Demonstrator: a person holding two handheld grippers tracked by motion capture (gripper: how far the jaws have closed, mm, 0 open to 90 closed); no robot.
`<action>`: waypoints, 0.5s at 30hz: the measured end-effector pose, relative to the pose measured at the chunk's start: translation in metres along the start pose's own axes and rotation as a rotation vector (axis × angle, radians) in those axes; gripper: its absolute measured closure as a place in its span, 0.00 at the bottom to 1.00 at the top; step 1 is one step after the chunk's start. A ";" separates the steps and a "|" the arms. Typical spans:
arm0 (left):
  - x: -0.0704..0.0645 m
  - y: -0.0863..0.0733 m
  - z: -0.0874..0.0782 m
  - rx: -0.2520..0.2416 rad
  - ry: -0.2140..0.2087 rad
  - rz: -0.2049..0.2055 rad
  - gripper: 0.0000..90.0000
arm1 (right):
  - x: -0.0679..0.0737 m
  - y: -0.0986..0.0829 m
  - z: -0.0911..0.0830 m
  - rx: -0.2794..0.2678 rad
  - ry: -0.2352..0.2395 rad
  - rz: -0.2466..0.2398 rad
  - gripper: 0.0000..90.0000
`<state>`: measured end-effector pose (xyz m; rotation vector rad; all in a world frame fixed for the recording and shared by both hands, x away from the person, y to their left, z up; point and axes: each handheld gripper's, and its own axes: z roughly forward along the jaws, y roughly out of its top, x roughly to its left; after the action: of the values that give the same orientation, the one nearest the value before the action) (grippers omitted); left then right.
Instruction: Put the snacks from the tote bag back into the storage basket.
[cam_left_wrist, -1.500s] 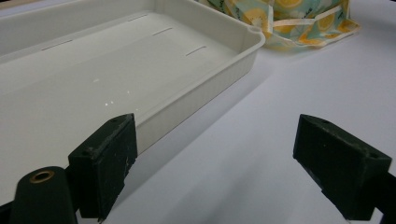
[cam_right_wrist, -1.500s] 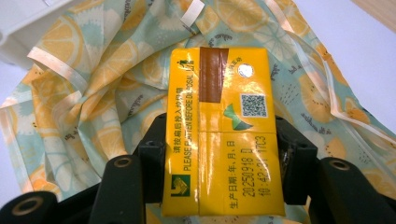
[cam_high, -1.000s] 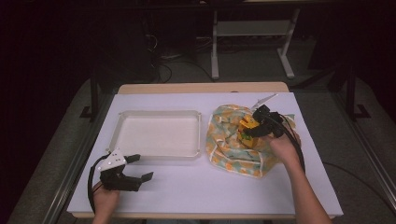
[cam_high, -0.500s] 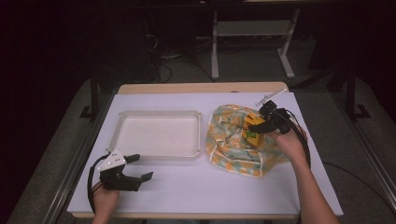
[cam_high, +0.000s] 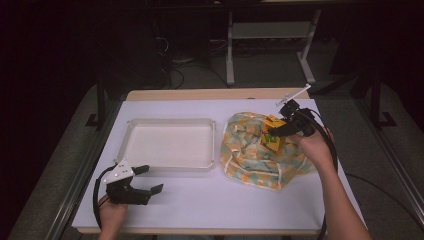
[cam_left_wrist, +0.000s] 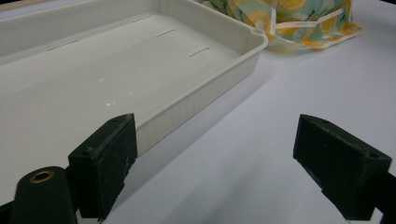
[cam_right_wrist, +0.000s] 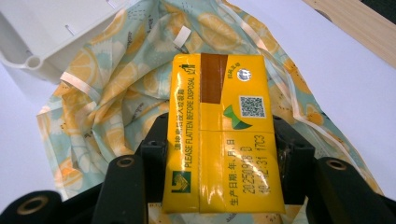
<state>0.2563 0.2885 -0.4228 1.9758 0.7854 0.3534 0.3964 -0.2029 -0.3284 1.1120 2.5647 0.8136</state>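
Nearest, at the front left of the white table (cam_high: 210, 200): left gripper (cam_high: 150, 181) resting low on the tabletop, its 2 jaws spread wide with nothing between them, just short of the near rim of the shallow white tray (cam_high: 170, 165). Farther off to the right, above the crumpled lemon-print cloth bag (cam_high: 245, 150): right gripper (cam_high: 272, 134) clamped on the 2 sides of a yellow drink carton (cam_right_wrist: 224, 135), held lifted just over the bag's folds, printed face toward the gripper's camera, bag lying just beside the tray's right edge.
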 end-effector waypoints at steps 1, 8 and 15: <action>0.000 0.000 0.000 0.000 0.001 0.000 0.15 | 0.000 0.001 -0.002 0.001 -0.005 -0.004 0.54; 0.000 0.000 -0.001 -0.006 0.004 -0.008 0.15 | 0.001 0.006 -0.007 -0.001 0.010 -0.026 0.54; 0.000 0.000 -0.001 -0.006 0.005 -0.010 0.15 | 0.005 0.011 -0.009 -0.006 0.034 -0.043 0.54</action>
<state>0.2558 0.2897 -0.4223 1.9654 0.7963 0.3543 0.3952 -0.1968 -0.3145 1.0469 2.6028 0.8363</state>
